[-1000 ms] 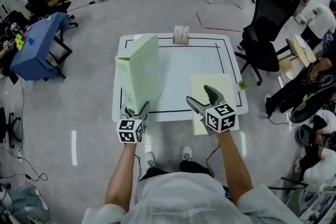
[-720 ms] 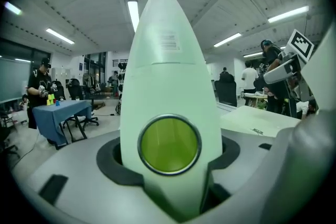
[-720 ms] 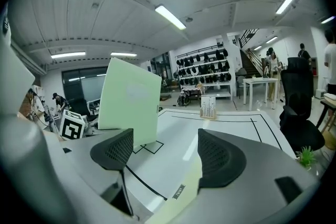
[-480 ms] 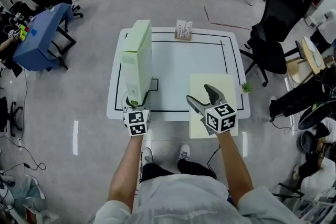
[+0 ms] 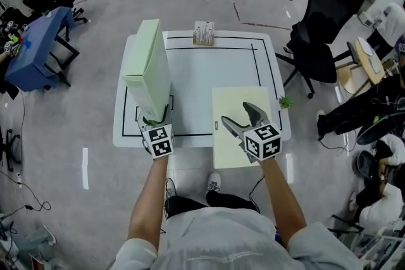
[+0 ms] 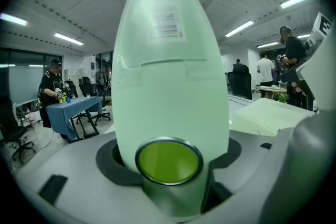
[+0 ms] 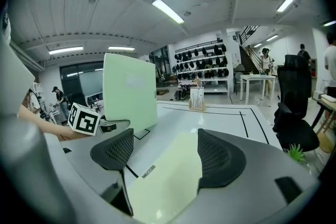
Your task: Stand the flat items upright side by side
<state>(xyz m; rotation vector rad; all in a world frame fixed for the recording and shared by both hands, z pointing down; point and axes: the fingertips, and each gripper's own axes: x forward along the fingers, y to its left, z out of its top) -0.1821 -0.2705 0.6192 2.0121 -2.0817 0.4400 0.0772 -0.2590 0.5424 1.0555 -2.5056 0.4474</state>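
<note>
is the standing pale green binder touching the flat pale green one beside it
Apart. The head view shows a strip of bare white table between the upright pale green binder and the flat pale green binder.

No words or numbers are legible. The upright binder (image 6: pixel 168 92) bears a blurred barcode sticker (image 6: pixel 168 22). The small label (image 7: pixel 148 171) on the flat folder (image 7: pixel 170 186) is unreadable.

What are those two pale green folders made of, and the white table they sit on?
Upright binder and flat binder: probably stiff board under a matte pale green skin; flat faces, crisp edges, no glare. Finger-hole ring on the upright one's spine: shiny metal, by its gleam. Table: smooth, glossy white top, perhaps laminate; light reflects in it.
</note>
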